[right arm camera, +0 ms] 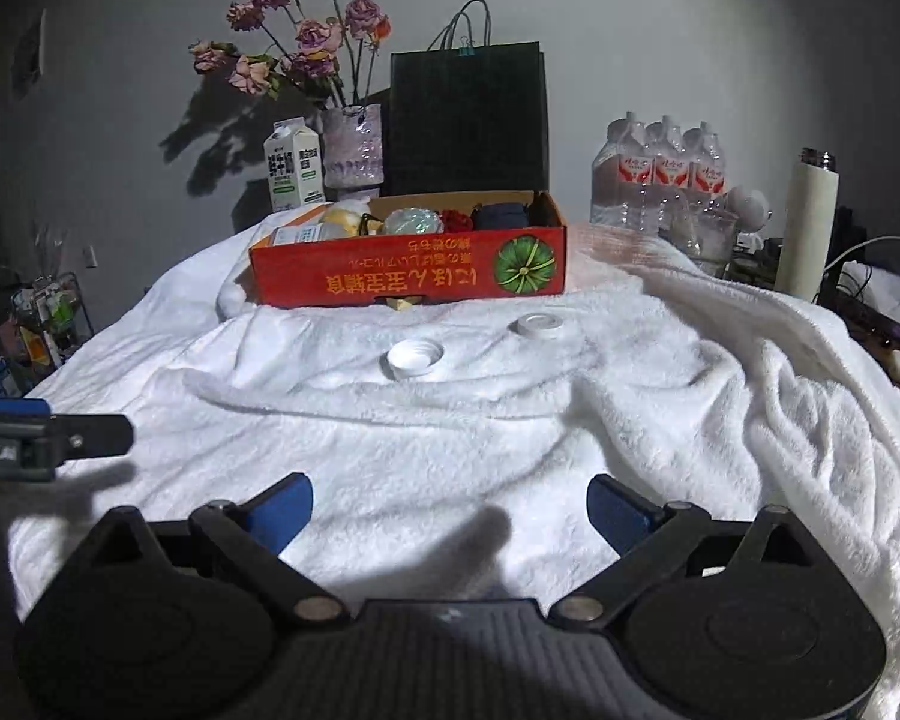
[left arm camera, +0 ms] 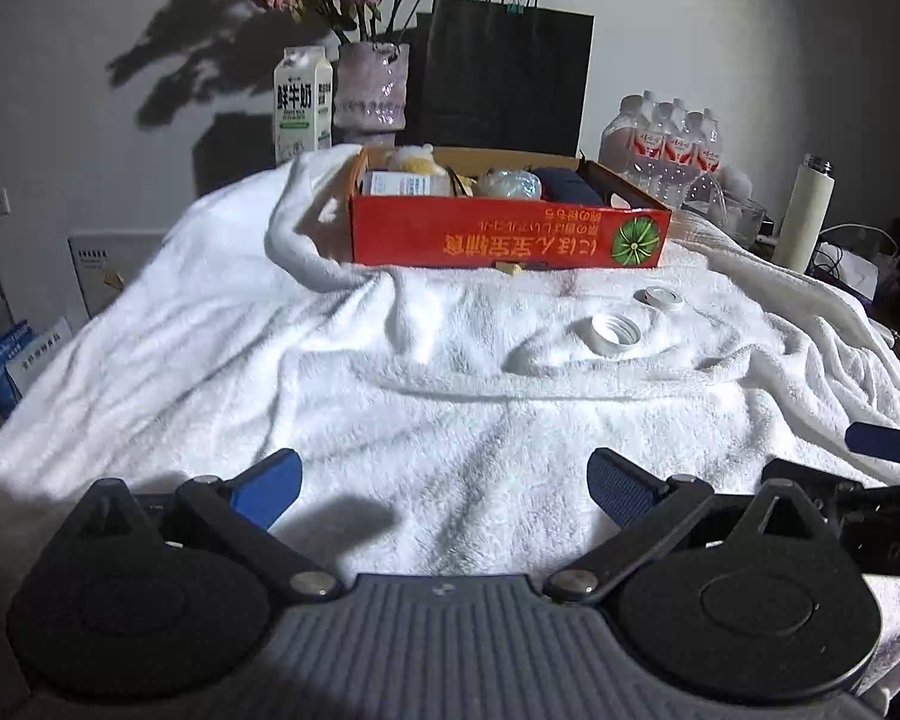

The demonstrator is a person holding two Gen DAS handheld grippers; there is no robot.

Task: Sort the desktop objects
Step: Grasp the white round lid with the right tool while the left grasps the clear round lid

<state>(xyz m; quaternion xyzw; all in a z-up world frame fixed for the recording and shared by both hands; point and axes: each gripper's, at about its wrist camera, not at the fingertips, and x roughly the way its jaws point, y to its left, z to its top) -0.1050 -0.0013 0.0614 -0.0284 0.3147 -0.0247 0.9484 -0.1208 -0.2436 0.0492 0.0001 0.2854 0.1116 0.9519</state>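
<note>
A red cardboard box [left arm camera: 510, 240] [right arm camera: 408, 273] stands at the far side of the white towel and holds several small items. Two white lids lie on the towel in front of it: an upturned cap [left arm camera: 617, 332] [right arm camera: 415, 357] and a flat lid [left arm camera: 659, 299] [right arm camera: 537, 324]. My left gripper [left arm camera: 444, 489] is open and empty, low over the near towel. My right gripper [right arm camera: 450, 513] is open and empty too, to the right of the left one. Each gripper shows at the edge of the other's view.
Behind the box stand a milk carton [left arm camera: 303, 105], a vase of flowers [left arm camera: 371, 87] and a black paper bag [left arm camera: 504, 78]. A pack of water bottles [right arm camera: 660, 174], a glass [right arm camera: 711, 240] and a white flask [right arm camera: 807, 228] stand at the right.
</note>
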